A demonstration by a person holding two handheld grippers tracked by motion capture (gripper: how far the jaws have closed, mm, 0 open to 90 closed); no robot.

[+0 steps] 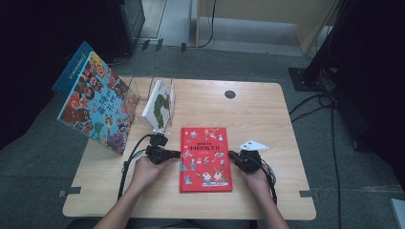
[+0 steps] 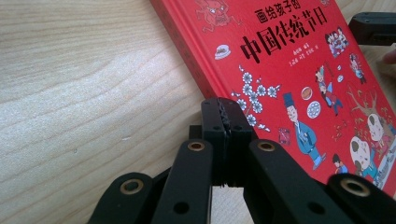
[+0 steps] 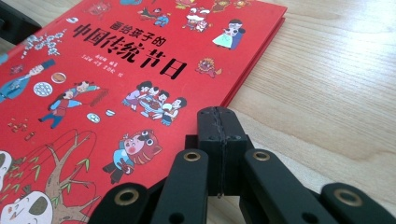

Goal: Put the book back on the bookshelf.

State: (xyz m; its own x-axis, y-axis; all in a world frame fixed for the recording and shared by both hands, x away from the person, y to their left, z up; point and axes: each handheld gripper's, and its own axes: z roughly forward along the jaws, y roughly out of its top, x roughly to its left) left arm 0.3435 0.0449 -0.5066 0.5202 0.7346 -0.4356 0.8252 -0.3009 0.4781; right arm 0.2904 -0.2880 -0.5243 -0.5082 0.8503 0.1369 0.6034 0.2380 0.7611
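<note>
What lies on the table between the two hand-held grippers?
The red picture book lies flat between the left hand-held gripper and right hand-held gripper, seen in the high view.

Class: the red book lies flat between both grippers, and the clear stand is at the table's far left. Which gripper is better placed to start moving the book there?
Probably the left gripper: shut, at the red book's left edge, on the side nearer the clear stand. The right gripper is shut at the opposite edge, farther from it.

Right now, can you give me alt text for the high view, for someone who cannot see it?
A red picture book lies flat on a wooden table, with a shut hand-held gripper at each side edge: the left hand-held gripper and the right hand-held gripper. Behind, a white book stands in a clear rack, and a colourful book leans at far left.
</note>
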